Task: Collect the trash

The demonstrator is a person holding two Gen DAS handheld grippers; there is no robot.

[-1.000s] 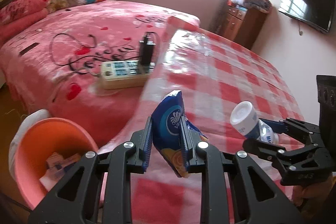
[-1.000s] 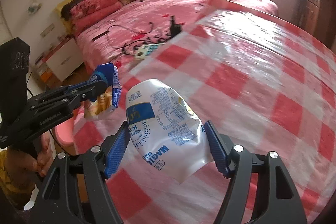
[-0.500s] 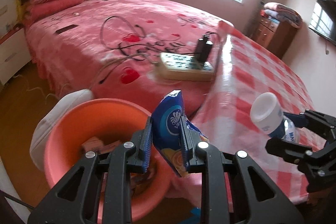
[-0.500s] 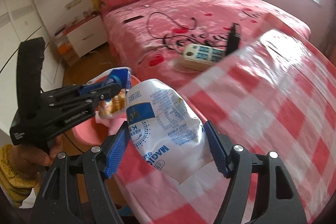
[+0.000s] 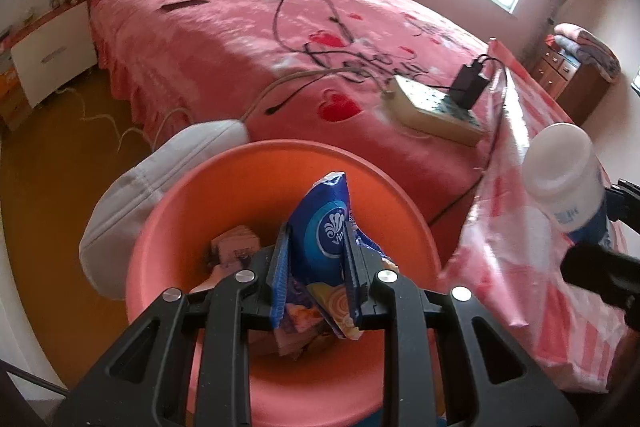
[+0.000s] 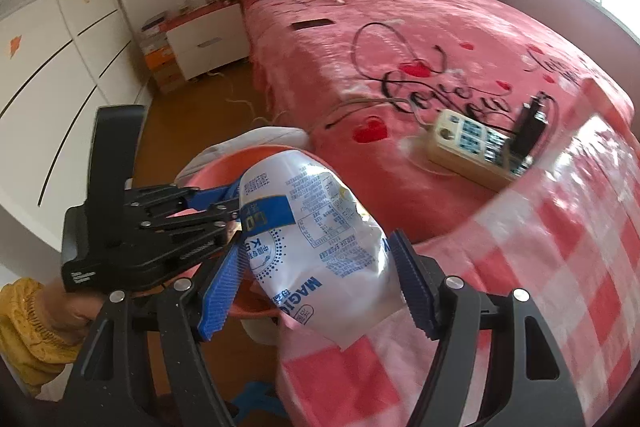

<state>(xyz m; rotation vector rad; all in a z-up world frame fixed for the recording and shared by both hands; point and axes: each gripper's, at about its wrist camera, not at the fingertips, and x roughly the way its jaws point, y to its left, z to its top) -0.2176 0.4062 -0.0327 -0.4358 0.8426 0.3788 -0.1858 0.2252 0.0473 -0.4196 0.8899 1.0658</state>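
Note:
My left gripper (image 5: 316, 259) is shut on a blue snack wrapper (image 5: 324, 231) and holds it directly above the pink trash bin (image 5: 200, 195), which has several scraps inside. My right gripper (image 6: 320, 275) is shut on a crumpled white plastic bottle (image 6: 312, 227) with blue print. The bottle also shows at the right edge of the left wrist view (image 5: 564, 179). In the right wrist view the left gripper (image 6: 228, 203) is over the bin (image 6: 224, 167), just left of the bottle.
A bed with a pink blanket (image 5: 248, 27) fills the background. A power strip (image 5: 436, 107) with a black charger lies on it. A red-checked cloth (image 6: 560, 247) covers the table at right. A white bag (image 5: 160, 171) lies beside the bin. A white nightstand (image 5: 48, 55) stands far left.
Both grippers have swung left, away from the checked table, toward the bin. The left gripper with the wrapper now hangs over the bin's opening. Both grips are unchanged.

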